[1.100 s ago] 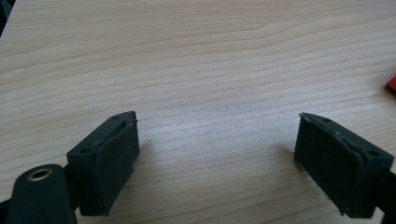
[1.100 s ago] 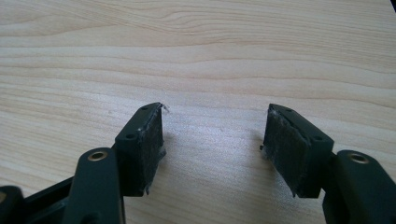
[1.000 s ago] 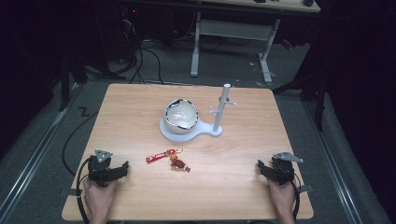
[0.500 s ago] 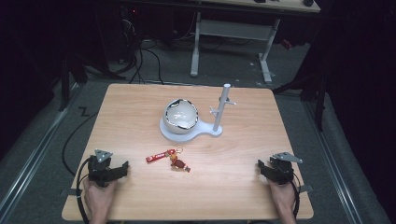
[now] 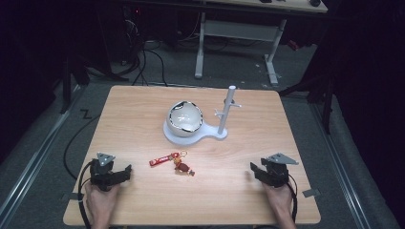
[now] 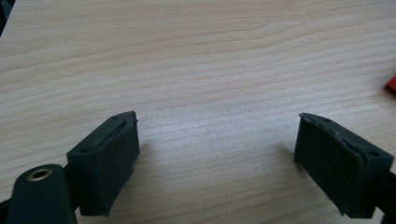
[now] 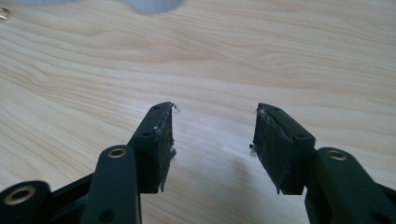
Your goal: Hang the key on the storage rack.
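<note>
A red keychain strap [image 5: 163,159] with a small brown-and-red charm [image 5: 184,168] lies flat at the table's middle front. My left gripper [image 5: 125,171] rests near the front left corner, pointing right toward the keychain, a hand's width away. Its jaws stand wide open over bare wood [image 6: 217,119], and a red edge of the strap [image 6: 391,83] shows at the far right. My right gripper [image 5: 253,169] sits at the front right, pointing left. Its jaws [image 7: 215,109] have just been closing a little and stay open, with nothing between them.
A white stand [image 5: 191,136] behind the keychain carries a white bowl [image 5: 185,117] and an upright post with pegs [image 5: 228,109]. Its pale base blurs at the top of the right gripper view [image 7: 149,4]. The wooden table [image 5: 143,105] ends in dark floor all round.
My right gripper has slid a little to the left along the table's front, and its jaws have narrowed somewhat. The left gripper and the keychain have stayed put.
</note>
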`<state>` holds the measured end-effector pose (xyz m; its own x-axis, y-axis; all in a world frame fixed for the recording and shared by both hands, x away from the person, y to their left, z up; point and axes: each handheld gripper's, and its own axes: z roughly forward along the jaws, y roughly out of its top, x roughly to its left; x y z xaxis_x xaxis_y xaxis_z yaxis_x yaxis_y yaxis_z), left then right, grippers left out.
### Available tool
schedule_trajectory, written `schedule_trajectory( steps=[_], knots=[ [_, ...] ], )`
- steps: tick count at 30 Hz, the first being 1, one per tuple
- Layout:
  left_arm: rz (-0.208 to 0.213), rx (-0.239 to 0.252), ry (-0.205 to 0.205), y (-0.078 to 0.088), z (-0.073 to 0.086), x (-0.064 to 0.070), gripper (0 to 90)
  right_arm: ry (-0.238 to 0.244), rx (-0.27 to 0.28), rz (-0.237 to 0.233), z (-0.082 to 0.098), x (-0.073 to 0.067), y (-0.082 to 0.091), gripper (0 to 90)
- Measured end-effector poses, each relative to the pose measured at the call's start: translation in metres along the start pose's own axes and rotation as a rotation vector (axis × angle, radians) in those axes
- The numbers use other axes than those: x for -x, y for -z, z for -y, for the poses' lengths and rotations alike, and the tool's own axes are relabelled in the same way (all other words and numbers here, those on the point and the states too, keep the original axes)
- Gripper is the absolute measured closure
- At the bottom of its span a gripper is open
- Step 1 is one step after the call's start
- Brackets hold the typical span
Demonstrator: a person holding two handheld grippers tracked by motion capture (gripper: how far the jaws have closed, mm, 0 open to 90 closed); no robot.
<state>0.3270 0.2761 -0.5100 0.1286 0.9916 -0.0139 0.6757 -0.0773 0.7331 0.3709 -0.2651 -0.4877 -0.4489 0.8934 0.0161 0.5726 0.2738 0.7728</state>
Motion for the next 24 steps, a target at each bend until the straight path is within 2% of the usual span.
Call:
schedule_trajectory(
  steps=[2,3,4,7,12,13,15,18,20,21,22,24],
  knots=[
    [0.0,0.0,0.0,0.0,0.0,0.0,14.4,0.002,0.017,-0.048,-0.006,-0.006,-0.002,46.5],
    [0.0,0.0,-0.001,0.0,0.0,0.0,14.4,0.002,0.017,-0.048,-0.006,-0.006,-0.002,46.5],
    [0.0,0.0,-0.001,0.0,0.0,0.0,14.4,0.009,0.024,-0.082,-0.01,-0.012,-0.003,46.5],
    [0.0,0.0,0.0,0.0,0.0,0.0,14.4,0.027,0.029,-0.115,-0.014,-0.02,-0.005,46.5],
    [0.0,0.0,0.0,0.0,0.0,0.0,14.4,0.068,0.037,-0.187,-0.025,-0.042,-0.008,47.8],
    [0.0,0.0,-0.001,0.0,0.0,0.0,14.4,0.088,0.041,-0.215,-0.029,-0.051,-0.01,48.2],
    [0.0,0.0,0.0,0.0,0.0,0.0,14.4,0.102,0.051,-0.245,-0.032,-0.06,-0.012,48.6],
    [0.0,0.0,0.0,0.0,0.0,0.0,14.4,0.121,0.05,-0.264,-0.035,-0.069,-0.014,48.7],
    [0.0,0.0,0.0,0.0,0.0,0.0,14.4,0.155,0.048,-0.301,-0.04,-0.081,-0.018,51.3],
    [0.0,0.0,0.0,0.0,0.0,0.0,14.4,0.155,0.048,-0.301,-0.04,-0.081,-0.018,51.3],
    [0.0,0.0,0.0,0.0,0.0,0.0,14.4,0.18,0.036,-0.315,-0.043,-0.089,-0.023,53.2],
    [0.0,0.0,-0.001,0.0,0.0,0.0,14.4,0.184,0.034,-0.324,-0.045,-0.093,-0.026,53.7]
  ],
)
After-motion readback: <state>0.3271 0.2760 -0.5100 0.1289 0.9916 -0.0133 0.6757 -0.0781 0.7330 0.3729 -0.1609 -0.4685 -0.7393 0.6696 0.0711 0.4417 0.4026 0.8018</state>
